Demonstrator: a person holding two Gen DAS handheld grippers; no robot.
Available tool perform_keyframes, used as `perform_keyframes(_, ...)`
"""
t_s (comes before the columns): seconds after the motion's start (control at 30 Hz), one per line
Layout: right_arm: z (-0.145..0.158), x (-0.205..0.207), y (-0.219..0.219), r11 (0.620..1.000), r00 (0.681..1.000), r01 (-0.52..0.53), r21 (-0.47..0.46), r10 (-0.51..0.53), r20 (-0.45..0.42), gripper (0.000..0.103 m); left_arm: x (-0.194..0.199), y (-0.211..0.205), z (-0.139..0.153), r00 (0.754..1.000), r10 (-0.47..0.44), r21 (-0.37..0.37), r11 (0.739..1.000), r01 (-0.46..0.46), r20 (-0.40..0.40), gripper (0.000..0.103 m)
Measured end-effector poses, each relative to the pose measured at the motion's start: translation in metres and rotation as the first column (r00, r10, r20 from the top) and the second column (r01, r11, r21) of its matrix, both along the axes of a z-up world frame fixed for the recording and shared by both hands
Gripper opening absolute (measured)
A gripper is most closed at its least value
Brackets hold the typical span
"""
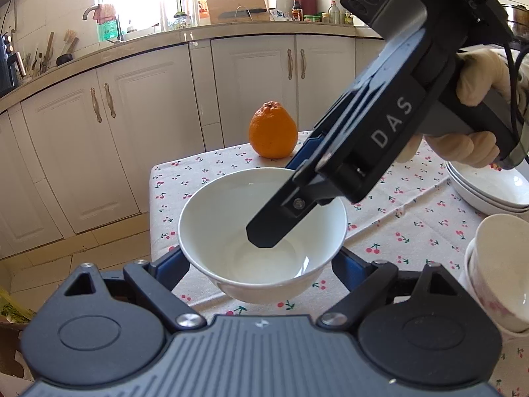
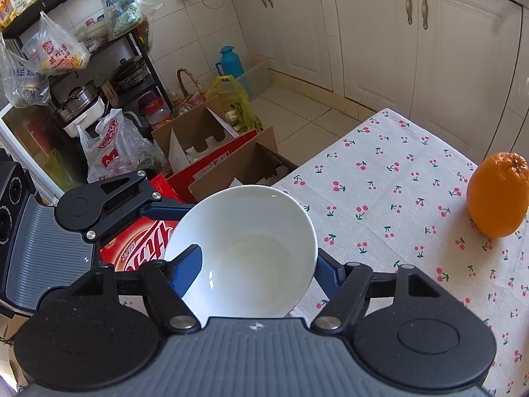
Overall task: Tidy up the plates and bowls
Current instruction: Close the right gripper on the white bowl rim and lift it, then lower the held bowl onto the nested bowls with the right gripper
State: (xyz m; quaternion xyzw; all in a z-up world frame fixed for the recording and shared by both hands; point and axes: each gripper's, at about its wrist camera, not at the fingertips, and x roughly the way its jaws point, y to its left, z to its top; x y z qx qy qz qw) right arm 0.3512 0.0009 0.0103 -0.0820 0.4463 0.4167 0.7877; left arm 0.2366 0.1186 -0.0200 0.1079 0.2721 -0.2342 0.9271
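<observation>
1. The step in hand, as I read it, is carrying one white bowl (image 1: 261,231) to join its fellows. It seems to hang clear of the cherry-print tablecloth (image 1: 406,228), near the table's left corner. From the right wrist view part of it overhangs the edge, above the cardboard boxes (image 2: 231,165) on the floor.

2. The left gripper (image 1: 259,266) has the bowl between its fingers. One blue finger runs along each side of the outer wall, low down, and both look snug against it, so I take this as the grip that bears the bowl.

3. The right gripper (image 2: 256,271) straddles the wall: one finger reaches down inside the bowl towards its bottom, the other sits outside the rim. The gap between them looks wider than the wall, and I cannot tell whether its pads are pressing on the wall at all.

4. A gloved hand (image 1: 476,76) holds the right gripper's handle.

5. Away to the right lie stacked plates (image 1: 489,192), and nearer, a pile of pink-patterned bowls (image 1: 499,264). An orange (image 1: 272,132) sits on the far edge of the table.

6. The next move probably calls for bringing the bowl back over the table towards that pile, both hands travelling together and keeping it level. The inside finger would have to come out before anything nests. A loose right hold could let the bowl tip.
</observation>
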Motion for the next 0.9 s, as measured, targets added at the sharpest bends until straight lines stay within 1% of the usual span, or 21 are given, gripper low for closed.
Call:
perform_keyframes(0.17,0.017,-0.026,-0.007,1.000,1.000,-0.007,-0.003,0.008,0.029,0.078,-0.020,-0.006,0.014,1.000,-0.006,0.000,1.000,0.006,0.002,0.092)
perform_keyframes(0.37,0.029,-0.057,-0.021,1.000,0.999,-0.010,0.020,0.009,0.034,0.078,-0.049,-0.013,0.027,1.000,-0.014,-0.005,1.000,0.014,-0.002,0.092)
perform_keyframes(0.63,0.041,-0.101,-0.036,0.999,0.999,-0.012,0.040,0.010,0.051,0.078,-0.085,-0.025,0.039,1.000,-0.032,0.004,0.999,0.031,0.002,0.092)
perform_keyframes(0.9,0.042,-0.135,-0.055,0.999,0.998,-0.004,0.045,0.002,0.062,0.078,-0.114,-0.040,0.045,0.998,-0.060,0.021,0.998,0.060,-0.002,0.092)
